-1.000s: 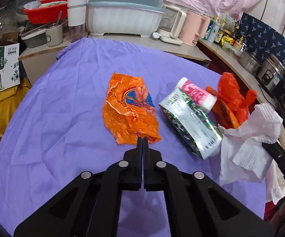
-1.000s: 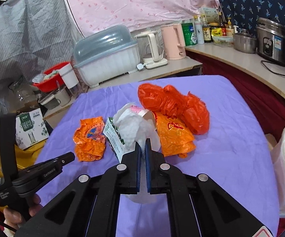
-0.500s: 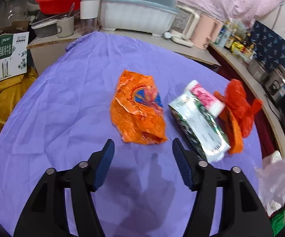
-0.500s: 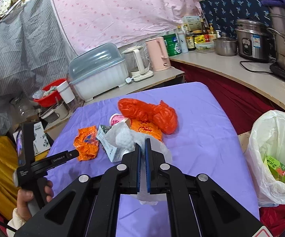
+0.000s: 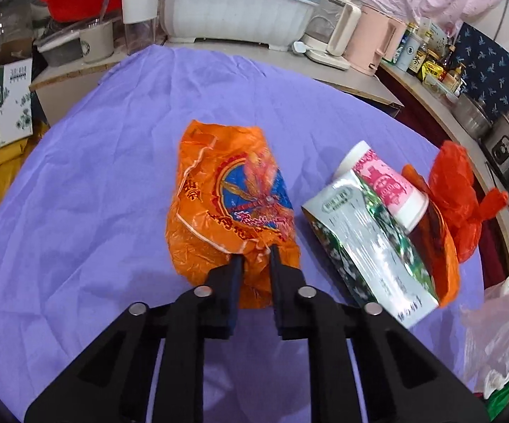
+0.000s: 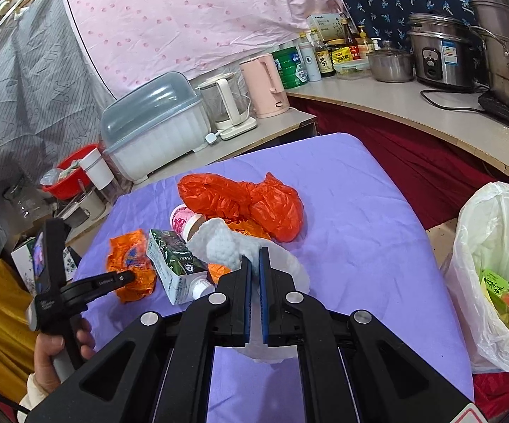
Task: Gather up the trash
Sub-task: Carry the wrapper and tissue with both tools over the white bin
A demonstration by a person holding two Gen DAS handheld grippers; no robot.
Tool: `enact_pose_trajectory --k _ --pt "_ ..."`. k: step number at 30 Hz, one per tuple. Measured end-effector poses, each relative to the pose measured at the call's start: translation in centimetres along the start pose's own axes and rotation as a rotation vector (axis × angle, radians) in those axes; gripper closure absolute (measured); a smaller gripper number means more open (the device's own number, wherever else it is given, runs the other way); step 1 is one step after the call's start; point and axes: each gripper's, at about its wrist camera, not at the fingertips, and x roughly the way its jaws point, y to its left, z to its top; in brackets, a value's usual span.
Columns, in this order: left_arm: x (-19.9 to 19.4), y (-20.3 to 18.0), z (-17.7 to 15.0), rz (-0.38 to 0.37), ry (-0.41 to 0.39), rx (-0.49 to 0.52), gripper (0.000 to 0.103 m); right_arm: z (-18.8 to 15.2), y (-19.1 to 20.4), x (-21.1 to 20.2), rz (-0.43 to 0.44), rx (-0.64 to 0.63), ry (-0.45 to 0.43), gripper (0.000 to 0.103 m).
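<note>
Pinching the near edge of the orange wrapper (image 5: 226, 218), our left hand-held gripper (image 5: 256, 252) has its fingers narrowed around a fold of the crinkled plastic, a small gap between them filled by the wrapper. The wrapper lies flat on the purple cloth (image 5: 88, 190) that covers the counter. Just to its right we see a green-and-silver carton (image 5: 370, 246) lying on its side, with a pink-printed cup (image 5: 384, 183) resting against its far end. Beyond those sits a knotted red bag (image 5: 458, 197), near the right edge of the cloth.

Our right hand-held gripper (image 6: 255, 253) is clamped on a white tissue (image 6: 226, 246), its blue-padded fingers nearly together with the paper bunched between them and hanging below. From this view the tissue is lifted above the cloth, in front of the carton (image 6: 175, 264) and the cup (image 6: 184, 218). The red bag (image 6: 243, 201) lies farther back, and the orange wrapper (image 6: 127, 264) sits to the left, where the left gripper's tip meets it. At the right, off the edge of the counter, stands a white trash bag (image 6: 494, 246), open at the top, with a green drink box (image 6: 504, 296) inside it.
</note>
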Motion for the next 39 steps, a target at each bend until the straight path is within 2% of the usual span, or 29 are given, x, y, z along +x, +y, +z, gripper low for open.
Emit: enact_pose_trajectory --k 7,19,29,39 --pt "-4.6 -2.3 -3.3 -0.023 -0.010 0.063 0.096 -0.6 0.9 -0.7 0.027 0.005 0.007 0.099" --pt "-11.9 -7.7 -7.7 -0.088 -0.059 0.169 0.096 -2.1 1.2 -6.2 0.064 0.020 -0.029 0.099" --pt "-15.7 -12.6 -10.2 -0.129 -0.089 0.258 0.096 -2.4 -2.0 -11.2 0.053 0.065 -0.097 0.099" --pt "-17.2 -18.7 -12.6 -0.179 -0.091 0.361 0.096 -2.6 -7.4 -15.1 0.003 0.129 -0.154 0.099"
